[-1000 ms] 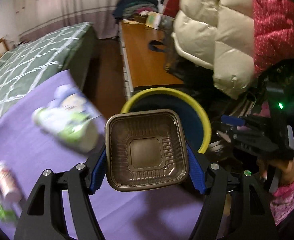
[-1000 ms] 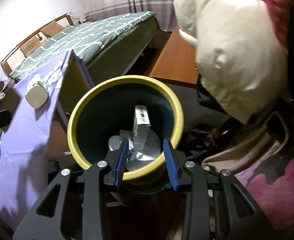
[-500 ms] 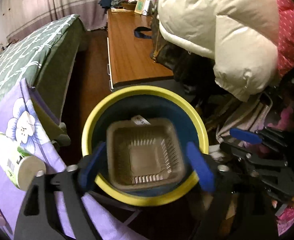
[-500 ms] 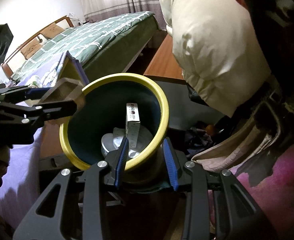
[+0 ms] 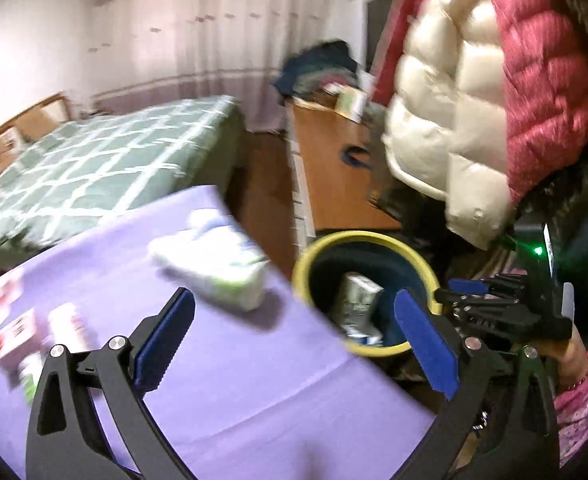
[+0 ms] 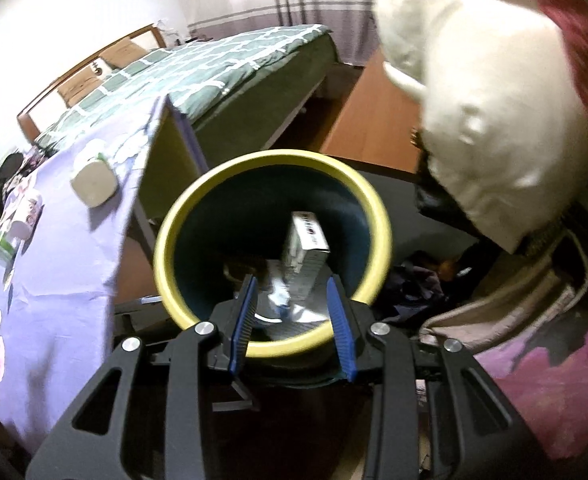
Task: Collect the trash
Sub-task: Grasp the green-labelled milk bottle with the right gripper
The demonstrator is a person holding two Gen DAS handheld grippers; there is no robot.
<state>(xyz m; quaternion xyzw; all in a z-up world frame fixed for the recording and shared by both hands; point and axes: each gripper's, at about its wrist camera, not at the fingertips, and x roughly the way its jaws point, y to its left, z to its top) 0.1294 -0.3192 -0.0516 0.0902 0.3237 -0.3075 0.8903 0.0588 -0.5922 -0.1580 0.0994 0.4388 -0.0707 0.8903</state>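
A dark blue trash bin with a yellow rim point(image 5: 368, 236) stands beside the purple table; it also shows in the right wrist view point(image 6: 370, 208). A white carton point(image 6: 306, 244) and other trash, with a brown shape point(image 6: 239, 270) among it, lie inside. My left gripper point(image 5: 294, 336) is open and empty above the table's corner, left of the bin. My right gripper point(image 6: 291, 320) is shut on the bin's near rim. A white and green bottle point(image 5: 213, 268) lies on the table; it also shows in the right wrist view point(image 6: 93, 182).
Small bottles and boxes point(image 5: 33, 332) lie at the table's left. A green checked bed point(image 5: 105, 164) is behind. A wooden bench point(image 5: 334, 184) and hanging puffer jackets point(image 5: 474, 128) stand right of the bin. Clothes lie on the floor point(image 6: 426, 280).
My left gripper opened and let the brown plastic tray drop into the bin, then drew back over the table. My right gripper kept its hold on the bin's rim.
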